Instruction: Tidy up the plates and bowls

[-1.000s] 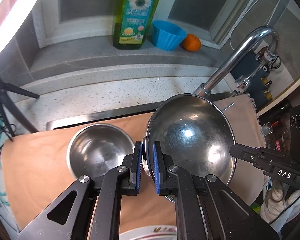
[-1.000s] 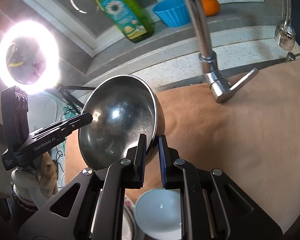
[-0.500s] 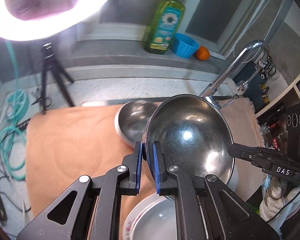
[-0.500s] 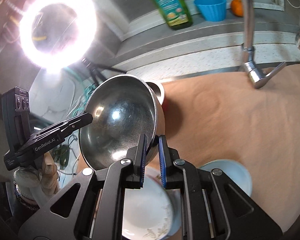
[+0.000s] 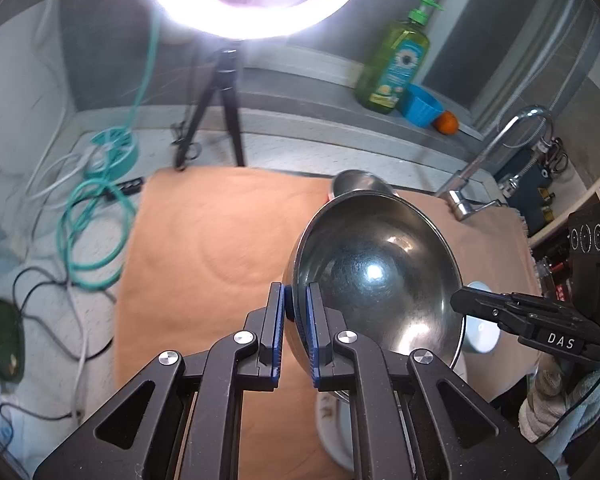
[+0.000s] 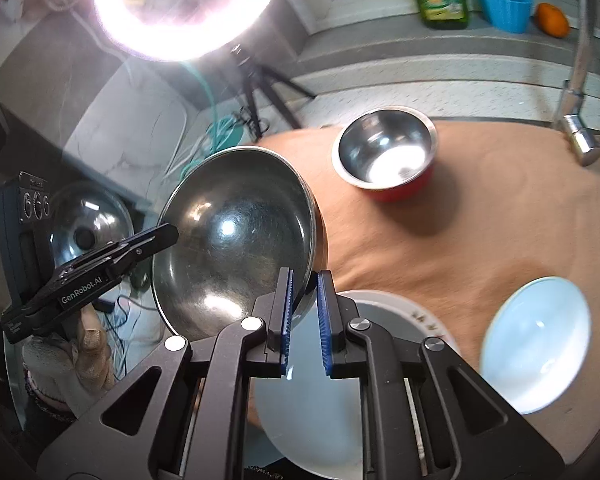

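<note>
Left tongs (image 5: 295, 308): clamping large steel bowl (image 5: 374, 276) rim.
Right tongs (image 6: 305, 300): clamping opposite rim.
Bowl: hanging tilted over white plate (image 6: 312, 420).

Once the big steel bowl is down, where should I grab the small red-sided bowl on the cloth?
Take the small red-sided bowl by its rim, from above, one finger inside and one outside. It sits upright and open on the cloth, and its thin rolled steel lip is exposed all round. The near edge looks freest; nothing crowds it.

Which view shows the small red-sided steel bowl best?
The right wrist view: the small bowl shows whole, with its steel inside and red side. In the left wrist view only its top shows behind the large steel bowl.
</note>
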Tool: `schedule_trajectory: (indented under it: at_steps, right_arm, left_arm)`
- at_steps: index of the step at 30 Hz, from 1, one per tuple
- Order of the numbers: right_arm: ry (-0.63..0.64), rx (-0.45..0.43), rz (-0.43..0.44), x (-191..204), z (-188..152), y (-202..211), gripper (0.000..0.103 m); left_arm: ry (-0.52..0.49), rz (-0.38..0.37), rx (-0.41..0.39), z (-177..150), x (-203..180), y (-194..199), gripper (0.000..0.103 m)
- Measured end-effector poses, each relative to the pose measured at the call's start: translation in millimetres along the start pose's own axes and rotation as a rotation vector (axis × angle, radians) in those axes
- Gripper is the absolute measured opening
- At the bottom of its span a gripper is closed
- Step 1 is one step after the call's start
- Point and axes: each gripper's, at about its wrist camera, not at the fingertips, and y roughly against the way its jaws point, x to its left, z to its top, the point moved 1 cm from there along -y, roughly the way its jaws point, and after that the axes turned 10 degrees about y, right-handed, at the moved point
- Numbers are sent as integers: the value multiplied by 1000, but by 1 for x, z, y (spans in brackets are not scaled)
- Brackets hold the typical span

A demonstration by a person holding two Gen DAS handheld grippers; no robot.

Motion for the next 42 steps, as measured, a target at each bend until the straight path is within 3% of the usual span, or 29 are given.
schedule_trajectory:
  at_steps: [21, 42]
  right_arm:
    - [117, 153, 31, 61, -21, -73, 12]
    - [144, 218, 40, 64, -30, -99, 12]
  left_arm:
    - [201, 70, 60, -58, 94, 4, 9]
    - [234, 95, 96, -70, 111, -8, 9]
